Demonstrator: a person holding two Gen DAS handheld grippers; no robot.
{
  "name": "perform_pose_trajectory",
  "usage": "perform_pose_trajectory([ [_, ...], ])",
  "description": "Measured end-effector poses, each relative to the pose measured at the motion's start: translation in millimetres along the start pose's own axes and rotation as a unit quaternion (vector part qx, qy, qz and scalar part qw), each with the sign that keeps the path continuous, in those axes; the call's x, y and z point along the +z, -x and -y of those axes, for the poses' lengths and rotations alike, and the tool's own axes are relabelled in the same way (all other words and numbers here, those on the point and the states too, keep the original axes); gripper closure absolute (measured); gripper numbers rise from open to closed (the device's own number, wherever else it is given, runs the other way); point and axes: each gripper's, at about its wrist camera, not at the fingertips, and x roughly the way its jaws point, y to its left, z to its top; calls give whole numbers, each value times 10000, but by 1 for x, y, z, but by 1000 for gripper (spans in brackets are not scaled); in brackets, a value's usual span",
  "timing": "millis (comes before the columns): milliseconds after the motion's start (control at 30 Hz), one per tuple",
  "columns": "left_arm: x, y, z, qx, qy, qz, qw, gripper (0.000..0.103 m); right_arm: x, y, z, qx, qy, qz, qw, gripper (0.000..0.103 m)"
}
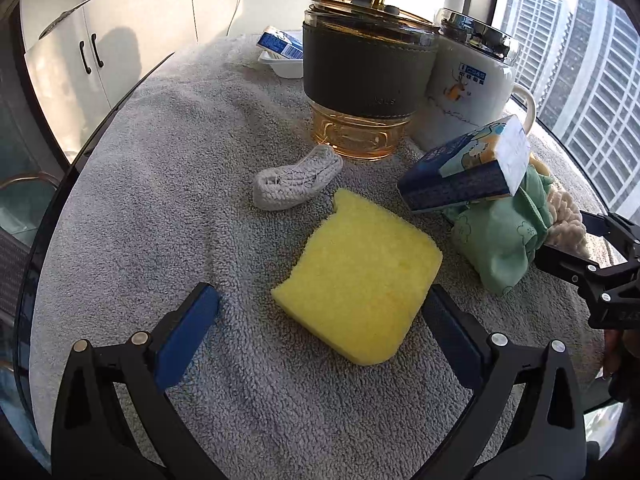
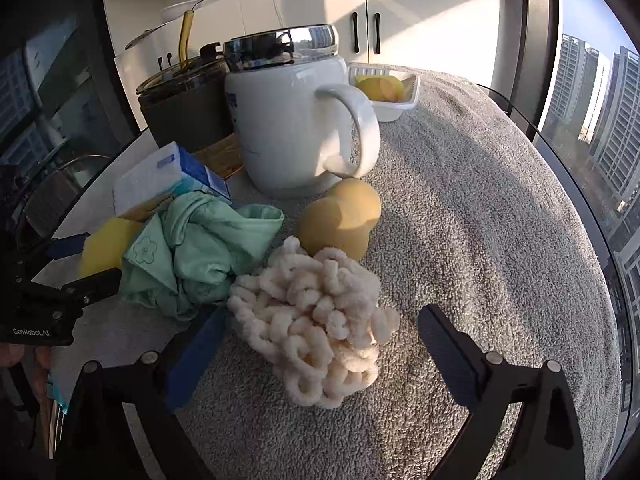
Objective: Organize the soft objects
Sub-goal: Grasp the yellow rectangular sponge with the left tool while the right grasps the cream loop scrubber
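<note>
left gripper (image 1: 320, 312): jaws wide, nothing held, square yellow foam sponge (image 1: 360, 276) lying between them on grey towel (image 1: 160, 160) | right gripper (image 2: 320, 332): wide too, empty, straddling cream loopy chenille bundle (image 2: 320, 320)

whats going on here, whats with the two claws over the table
A person holds a claw in each hand over a towel-covered table. The left claw is open around a yellow sponge; the right claw is open around a cream loopy cloth. Neither is gripped yet. A green cloth lies beside them.
</note>
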Motion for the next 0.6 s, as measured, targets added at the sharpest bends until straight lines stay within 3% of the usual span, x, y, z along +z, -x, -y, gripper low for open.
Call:
perform_pose_trajectory([
  [367,5,-5,-1,7,-49,56,10000,0,1,-4,-1,-204,65,-82,9997,5],
  [533,3,-4,-2,-8,-55,78,10000,1,-1,-5,-5,-375,154,-93,9991,13],
  [600,3,-2,-2,-6,-71,120,9999,9,-1,-4,-6,-371,154,-37,9992,21],
])
